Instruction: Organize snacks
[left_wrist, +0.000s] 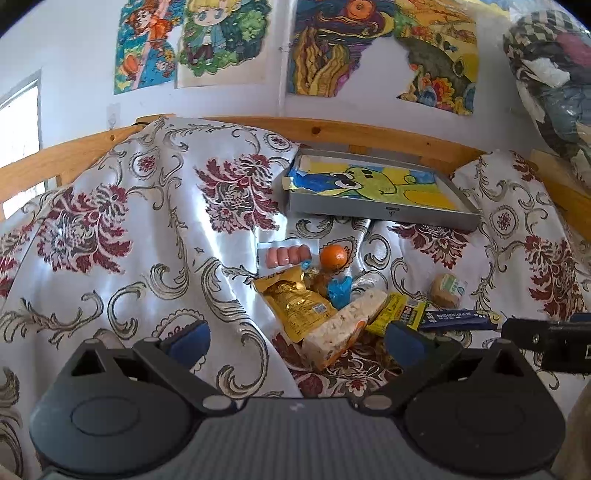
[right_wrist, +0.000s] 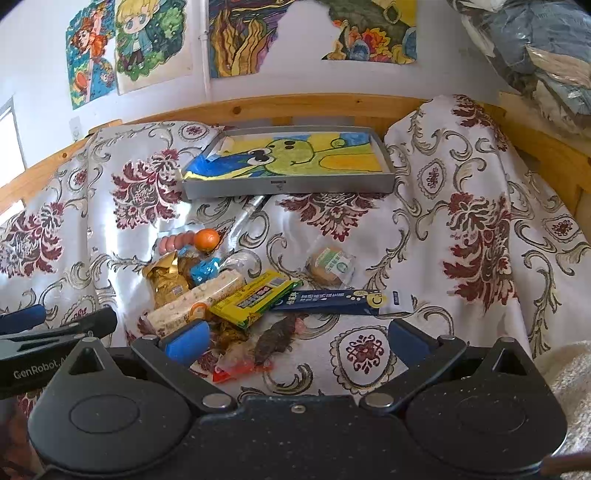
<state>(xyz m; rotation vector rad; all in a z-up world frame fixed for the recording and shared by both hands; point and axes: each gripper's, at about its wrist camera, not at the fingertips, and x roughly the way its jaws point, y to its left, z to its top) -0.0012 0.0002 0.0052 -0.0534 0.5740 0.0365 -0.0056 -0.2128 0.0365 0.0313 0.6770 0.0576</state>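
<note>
Right wrist view: both tools (right_wrist: 295, 339) hover level, fingers apart, above snacks (right_wrist: 229, 295).

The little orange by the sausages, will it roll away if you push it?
Probably. The orange looks round and smooth, so a nudge could roll it. The cloth is rumpled, and packets crowd its near side, which may stop it soon. It looks firm, not floppy.
</note>
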